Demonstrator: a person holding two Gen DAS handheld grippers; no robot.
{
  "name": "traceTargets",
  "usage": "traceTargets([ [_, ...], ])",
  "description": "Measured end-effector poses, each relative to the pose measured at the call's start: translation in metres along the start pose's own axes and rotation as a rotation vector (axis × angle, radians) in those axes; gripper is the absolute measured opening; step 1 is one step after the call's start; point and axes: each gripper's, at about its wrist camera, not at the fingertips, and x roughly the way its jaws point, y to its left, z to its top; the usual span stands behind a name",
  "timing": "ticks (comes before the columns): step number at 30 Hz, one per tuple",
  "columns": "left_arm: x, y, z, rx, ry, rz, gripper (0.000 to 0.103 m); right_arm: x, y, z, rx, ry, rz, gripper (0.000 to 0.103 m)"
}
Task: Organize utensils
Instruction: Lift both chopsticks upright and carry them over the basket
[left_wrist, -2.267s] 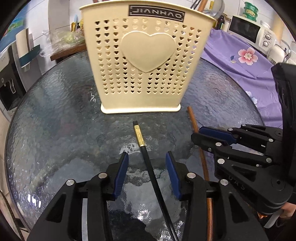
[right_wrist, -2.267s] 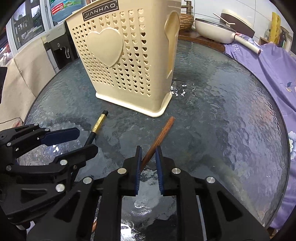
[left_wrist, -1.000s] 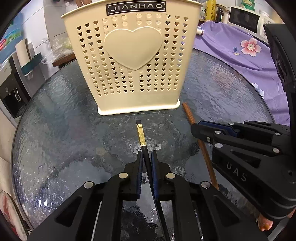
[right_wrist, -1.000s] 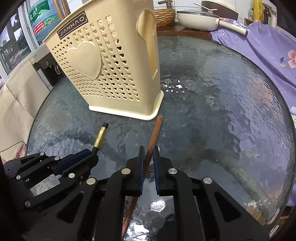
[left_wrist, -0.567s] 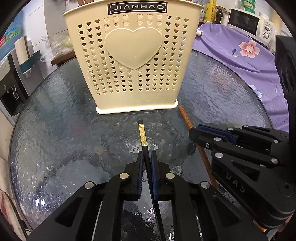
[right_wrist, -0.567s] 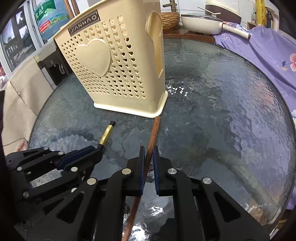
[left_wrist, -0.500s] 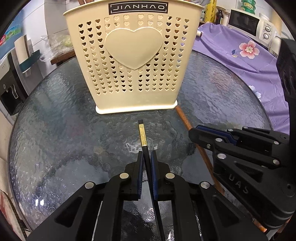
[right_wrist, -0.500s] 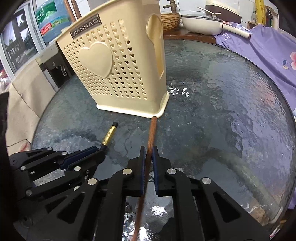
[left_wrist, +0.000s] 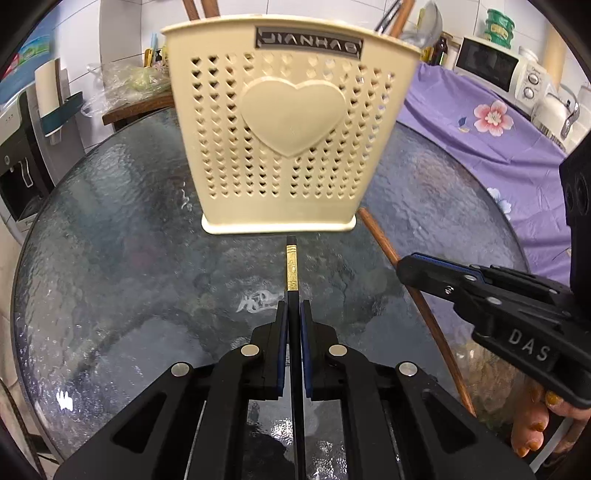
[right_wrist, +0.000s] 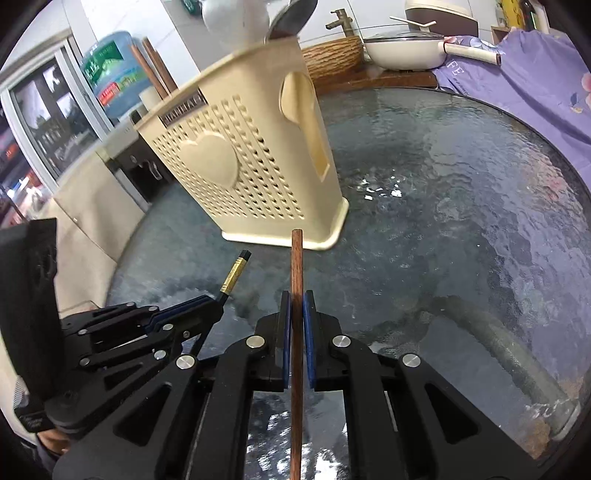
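1. Left wrist view: left gripper (left_wrist: 294, 317) clamps the black chopstick (left_wrist: 291, 266), tip toward the holder (left_wrist: 291, 136) at 12 o'clock.
2. Right gripper (right_wrist: 296, 310) clamps the brown chopstick (right_wrist: 296, 266).
3. Advice: raise each tip above the holder's rim before lowering.

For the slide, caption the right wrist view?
Right gripper clamps a brown chopstick aimed at the cream utensil holder.
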Motion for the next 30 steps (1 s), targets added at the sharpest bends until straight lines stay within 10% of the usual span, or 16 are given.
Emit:
traceTargets([
  [30, -0.116, -0.005, 0.014, 0.011, -0.255, -0.087, 0.006, -0.116, 0.048, 0.012, -0.11, -0.219, 0.197, 0.007],
])
